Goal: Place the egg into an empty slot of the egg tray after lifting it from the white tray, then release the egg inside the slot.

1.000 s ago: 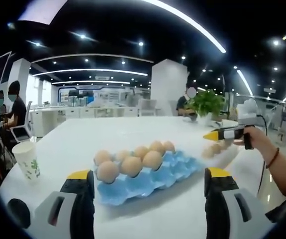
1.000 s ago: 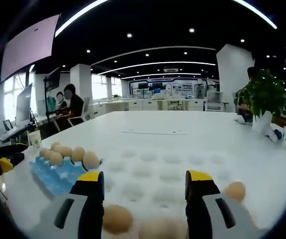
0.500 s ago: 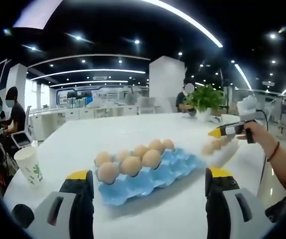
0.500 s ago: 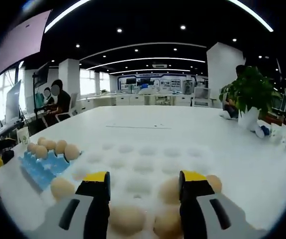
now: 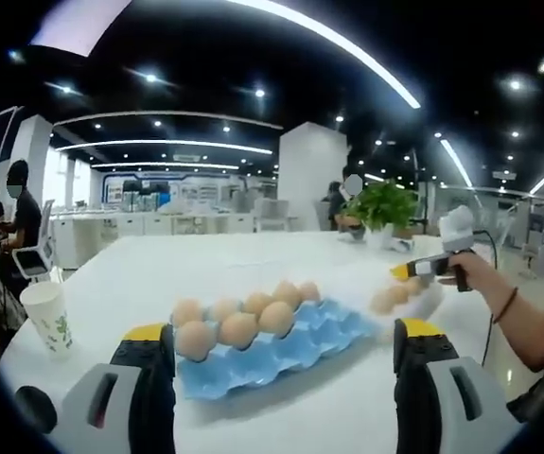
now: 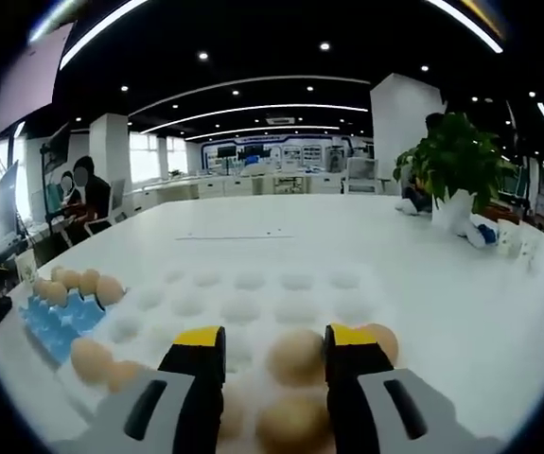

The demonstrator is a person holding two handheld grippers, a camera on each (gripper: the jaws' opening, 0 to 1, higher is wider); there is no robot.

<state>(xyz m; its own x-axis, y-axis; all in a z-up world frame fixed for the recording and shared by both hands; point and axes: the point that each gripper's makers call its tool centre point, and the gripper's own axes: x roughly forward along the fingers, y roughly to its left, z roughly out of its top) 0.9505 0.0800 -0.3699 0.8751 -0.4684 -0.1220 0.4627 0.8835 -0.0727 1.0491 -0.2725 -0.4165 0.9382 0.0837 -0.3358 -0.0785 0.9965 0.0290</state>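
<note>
A blue egg tray (image 5: 253, 345) with several brown eggs along its far side lies in front of my left gripper (image 5: 283, 333), whose jaws stand wide open and apart from it. In the left gripper view a hand holds my right gripper (image 5: 413, 271) over the white tray (image 5: 423, 298) at the right. In the right gripper view my right gripper (image 6: 273, 342) hangs low over the white tray (image 6: 253, 298). One egg (image 6: 295, 357) sits between its narrowed jaws, with a gap on the left side. Other eggs (image 6: 92, 359) lie around it. The blue egg tray (image 6: 49, 317) sits at the left.
A paper cup (image 5: 49, 317) stands on the white table left of the blue tray. A potted plant (image 6: 456, 161) stands at the table's far right. People sit at desks in the far left background. The far part of the table (image 6: 281, 227) is bare.
My right gripper has moved forward and down over the white tray, and its jaws have narrowed around one egg. The left gripper has stayed wide open before the blue tray.
</note>
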